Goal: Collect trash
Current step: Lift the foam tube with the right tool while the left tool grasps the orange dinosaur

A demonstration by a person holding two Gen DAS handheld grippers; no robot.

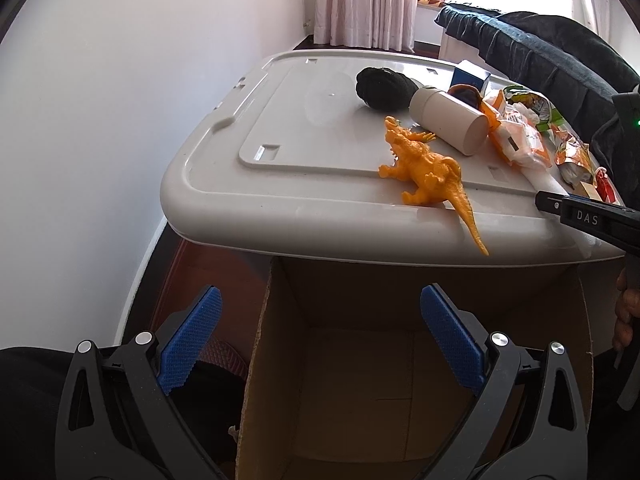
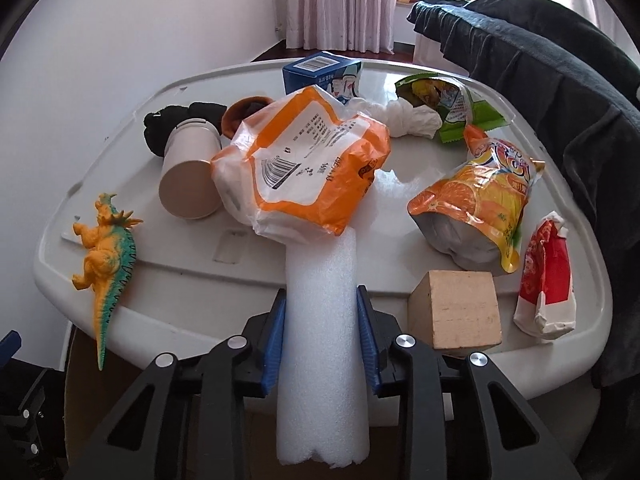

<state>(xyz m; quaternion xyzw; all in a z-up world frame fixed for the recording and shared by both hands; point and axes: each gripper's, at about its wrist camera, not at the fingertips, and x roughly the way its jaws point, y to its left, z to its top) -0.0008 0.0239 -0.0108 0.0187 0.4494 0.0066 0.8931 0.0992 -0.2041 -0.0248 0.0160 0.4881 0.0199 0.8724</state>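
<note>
My right gripper (image 2: 321, 332) is shut on a white foam tube (image 2: 322, 344) whose far end lies under an orange-and-white plastic bag (image 2: 304, 160) on the grey bin lid (image 2: 192, 280). Other trash on the lid: an orange juice pouch (image 2: 478, 200), a green snack wrapper (image 2: 448, 104), a red-and-white packet (image 2: 546, 280) and crumpled white tissue (image 2: 408, 118). My left gripper (image 1: 320, 344) is open and empty above an open cardboard box (image 1: 380, 380) in front of the lid. The foam tube (image 1: 546, 182) and the right gripper's body (image 1: 588, 218) show at right in the left wrist view.
On the lid are also an orange toy dinosaur (image 2: 106, 256), a white cylinder container (image 2: 192, 172), a black object (image 2: 160, 130), a brown bowl (image 2: 242, 114), a blue box (image 2: 320, 72) and a wooden block (image 2: 456, 312). Dark cloth (image 2: 560, 92) hangs at right. A white wall is left.
</note>
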